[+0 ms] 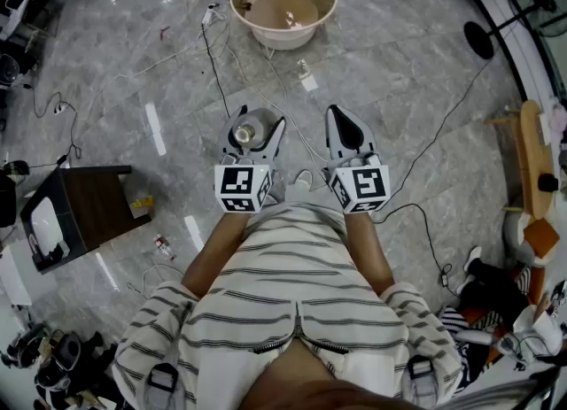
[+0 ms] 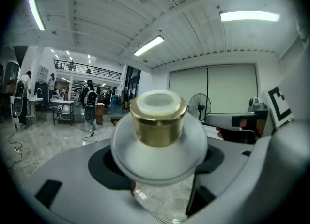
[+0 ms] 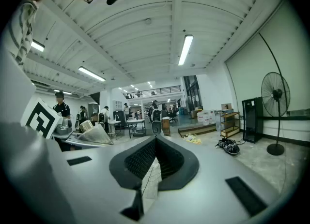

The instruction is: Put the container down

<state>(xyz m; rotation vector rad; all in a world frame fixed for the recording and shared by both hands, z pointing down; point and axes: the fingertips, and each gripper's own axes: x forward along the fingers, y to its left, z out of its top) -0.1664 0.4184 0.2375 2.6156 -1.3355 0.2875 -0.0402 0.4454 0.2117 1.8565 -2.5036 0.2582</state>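
Container [image 2: 157, 126]: clear glass body, gold collar, pale lid. It sits between the two fingers of the left gripper [image 1: 257, 120], which stand wide apart and clamp its sides. Lid end faces out along the fingers, tipped slightly up. The container is carried in the air, well above the grey marble floor [image 1: 416, 63], touching no surface.

Right gripper [image 3: 156, 141]: fingers closed together at the tips, nothing between them. It is held level beside the left one and apart from the container.

Head view: both grippers are out in front of a person in a striped shirt, marker cubes [image 1: 242, 189] nearest the body. A white round basin [image 1: 266, 41] stands on the floor farther ahead, well apart from both grippers. Loose cables [image 1: 217, 72] run across the floor between them. A dark side table [image 1: 89, 205] is off to the left.

Hard to make out:
- In the left gripper view the container's broad shoulder covers the spot where the pads meet the glass. The contact is probably on the lower body, but it is not directly seen.
- The container's base is cut off behind the gripper housing.
- From above the container is small, and only its top shows.
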